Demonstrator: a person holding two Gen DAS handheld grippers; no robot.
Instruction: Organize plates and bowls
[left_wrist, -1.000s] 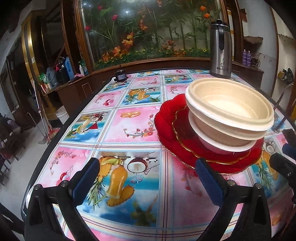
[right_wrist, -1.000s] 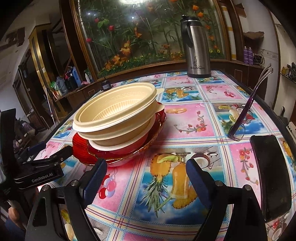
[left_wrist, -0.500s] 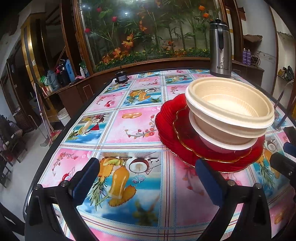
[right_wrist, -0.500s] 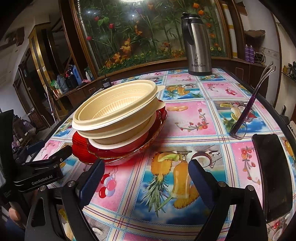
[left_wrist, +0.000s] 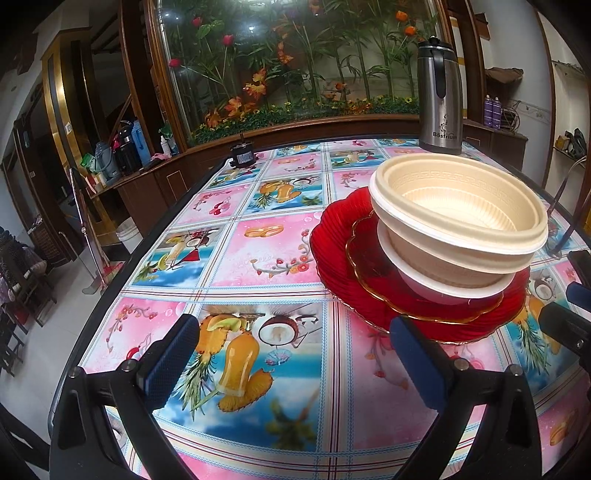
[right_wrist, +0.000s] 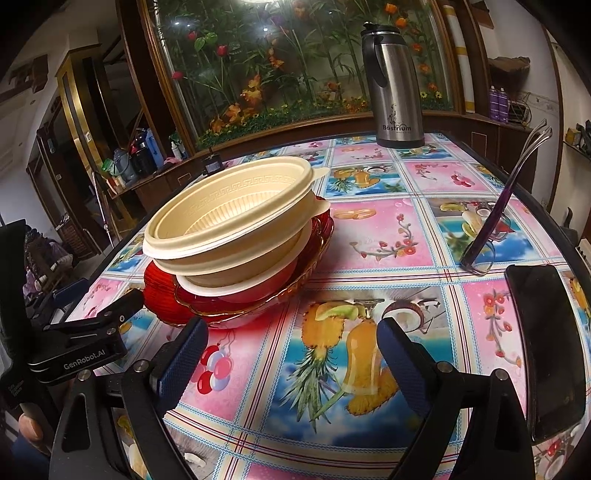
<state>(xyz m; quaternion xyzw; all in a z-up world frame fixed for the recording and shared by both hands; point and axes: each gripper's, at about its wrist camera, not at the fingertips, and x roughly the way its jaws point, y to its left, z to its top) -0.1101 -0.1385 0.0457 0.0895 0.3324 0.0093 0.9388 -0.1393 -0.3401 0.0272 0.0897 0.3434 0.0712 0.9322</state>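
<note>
A: From my console I see a steel flask (right_wrist: 392, 85) standing upright at the far edge of the tablecloth (right_wrist: 376, 236). What sits nearest the flask on your feed?

B: I make out a small black device (left_wrist: 242, 155), well to the left of the flask on the same far edge. Behind the flask I see a glass case of flowers (left_wrist: 295, 62).

A: Nearer than the flask and to its right, I see a pair of glasses (right_wrist: 495, 229) with one arm raised. A dark phone (right_wrist: 543, 347) lies flat, nearer again.
</note>
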